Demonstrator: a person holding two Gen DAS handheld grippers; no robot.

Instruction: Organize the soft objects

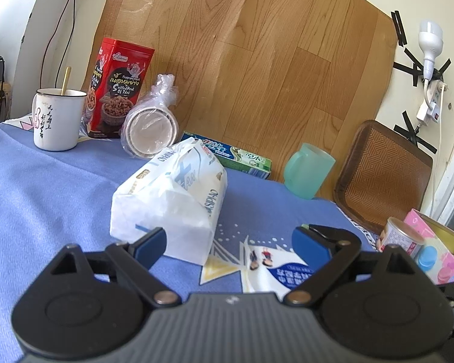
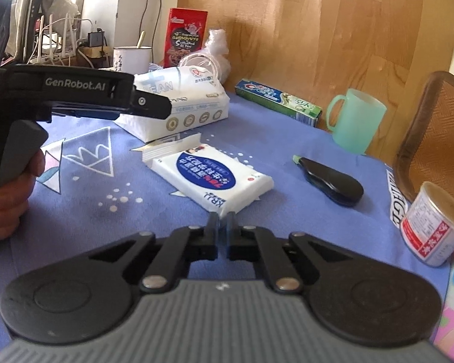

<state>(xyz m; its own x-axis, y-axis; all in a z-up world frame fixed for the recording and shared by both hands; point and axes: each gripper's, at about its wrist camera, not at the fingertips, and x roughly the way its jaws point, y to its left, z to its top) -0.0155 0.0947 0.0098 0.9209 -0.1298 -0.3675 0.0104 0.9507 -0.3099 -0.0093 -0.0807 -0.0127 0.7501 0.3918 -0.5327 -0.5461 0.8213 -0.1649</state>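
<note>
Small tissue pack [image 2: 213, 178] lies flat just ahead of the clenched, empty right gripper [image 2: 223, 220], near corner at its tips, long axis running diagonally off toward the big tissue pack [image 1: 169, 196], which sits by the wide-open left gripper [image 1: 227, 242].

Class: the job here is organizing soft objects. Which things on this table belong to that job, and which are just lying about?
Belong to the job:
large tissue pack
small tissue pack

Lying about:
white mug
red snack tin
toothpaste box
green cup
can
black tape dispenser
</note>
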